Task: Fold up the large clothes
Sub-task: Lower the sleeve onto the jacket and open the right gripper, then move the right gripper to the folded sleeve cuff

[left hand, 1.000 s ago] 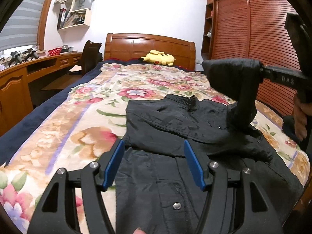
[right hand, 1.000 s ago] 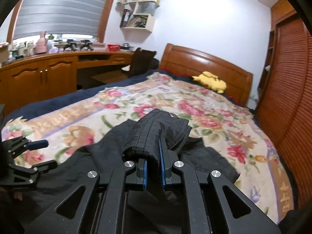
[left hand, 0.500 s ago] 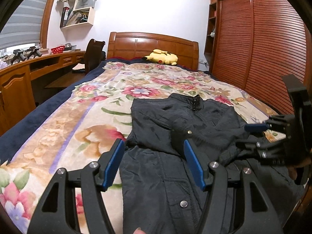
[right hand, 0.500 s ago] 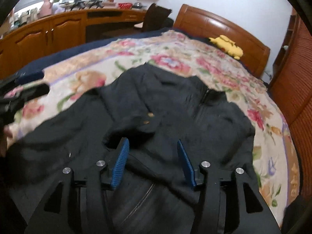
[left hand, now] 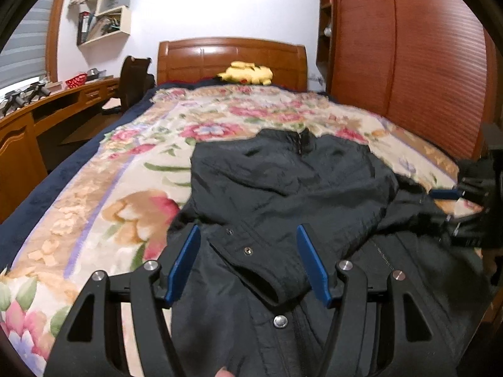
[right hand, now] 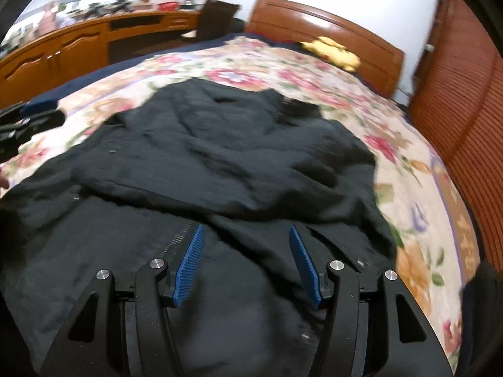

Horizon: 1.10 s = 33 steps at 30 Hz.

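Left wrist view: our left gripper [left hand: 248, 262] has its blue fingers [left hand: 184, 265] spread apart, and they pinch nothing. They hang just over the black jacket [left hand: 283, 194]. A folded sleeve [left hand: 257, 260] with a small snap lies between them, but the fingers do not press it. A silver button [left hand: 280, 321] shines lower down on the front of the jacket.

In the right wrist view, our right gripper [right hand: 246, 264] has blue fingers [right hand: 190, 265] spread apart too, with nothing pinched. They hang over the dark front of the jacket [right hand: 220, 163], near the zipper [right hand: 177, 238]. This picture is a bit blurry.

The jacket lies flat on the bed [left hand: 103, 188], near the foot end, with its collar toward the headboard [left hand: 231, 59]. One sleeve is folded across the chest. The bed has a blanket with big pink flowers and a dark blue edge.

From the left wrist view we see our right gripper [left hand: 456, 207] at the right side, over the jacket's edge. From the right wrist view our left gripper [right hand: 31, 119] shows at the left side.

A yellow soft toy [left hand: 246, 73] sits by the headboard. A chair [left hand: 133, 81] stands at a long wooden desk [left hand: 37, 113] on the left. Shelves [left hand: 105, 15] hang on the white wall. A big wooden wardrobe [left hand: 408, 62] stands on the right.
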Available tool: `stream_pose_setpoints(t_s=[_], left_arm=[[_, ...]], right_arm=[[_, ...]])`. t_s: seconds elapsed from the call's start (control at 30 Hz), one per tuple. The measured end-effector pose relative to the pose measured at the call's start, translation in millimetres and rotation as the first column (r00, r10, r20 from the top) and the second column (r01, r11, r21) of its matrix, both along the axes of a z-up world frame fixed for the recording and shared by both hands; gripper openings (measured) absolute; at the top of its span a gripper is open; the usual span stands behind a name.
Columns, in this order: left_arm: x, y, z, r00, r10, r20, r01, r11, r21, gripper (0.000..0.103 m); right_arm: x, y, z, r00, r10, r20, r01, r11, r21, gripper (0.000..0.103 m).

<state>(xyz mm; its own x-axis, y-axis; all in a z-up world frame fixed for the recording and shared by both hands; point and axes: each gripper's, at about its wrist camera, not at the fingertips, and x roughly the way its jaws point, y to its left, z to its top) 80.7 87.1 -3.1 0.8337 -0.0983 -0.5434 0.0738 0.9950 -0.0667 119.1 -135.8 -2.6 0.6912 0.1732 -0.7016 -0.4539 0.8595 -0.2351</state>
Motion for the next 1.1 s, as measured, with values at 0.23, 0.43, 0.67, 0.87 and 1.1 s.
stream_pose_setpoints(t_s=[0.23, 0.43, 0.67, 0.87, 1.1], left_arm=[[11, -10, -20, 0.997, -0.014, -0.081, 0.017, 0.999, 0.037, 0.063], [20, -9, -34, 0.989, -0.020, -0.143, 0.023, 1.000, 0.020, 0.063], [24, -5, -39, 0.985, -0.020, -0.171, 0.019, 1.000, -0.005, 0.063], [29, -2, -31, 0.987, -0.014, -0.159, 0.015, 1.000, 0.009, 0.063], [49, 1, -30, 0.986, 0.005, -0.166, -0.003, 1.000, 0.017, 0.063]], right_arm=[[12, -45, -13, 0.993, -0.119, 0.001, 0.119, 0.993, 0.015, 0.057], [19, -70, -35, 0.985, -0.169, -0.026, 0.170, 0.984, 0.059, 0.057], [25, -75, -50, 0.985, -0.162, -0.053, 0.167, 0.980, 0.105, 0.058], [26, -81, -58, 0.985, -0.157, -0.078, 0.167, 0.974, 0.155, 0.060], [24, -82, -57, 0.985, -0.153, -0.075, 0.164, 0.973, 0.165, 0.060]])
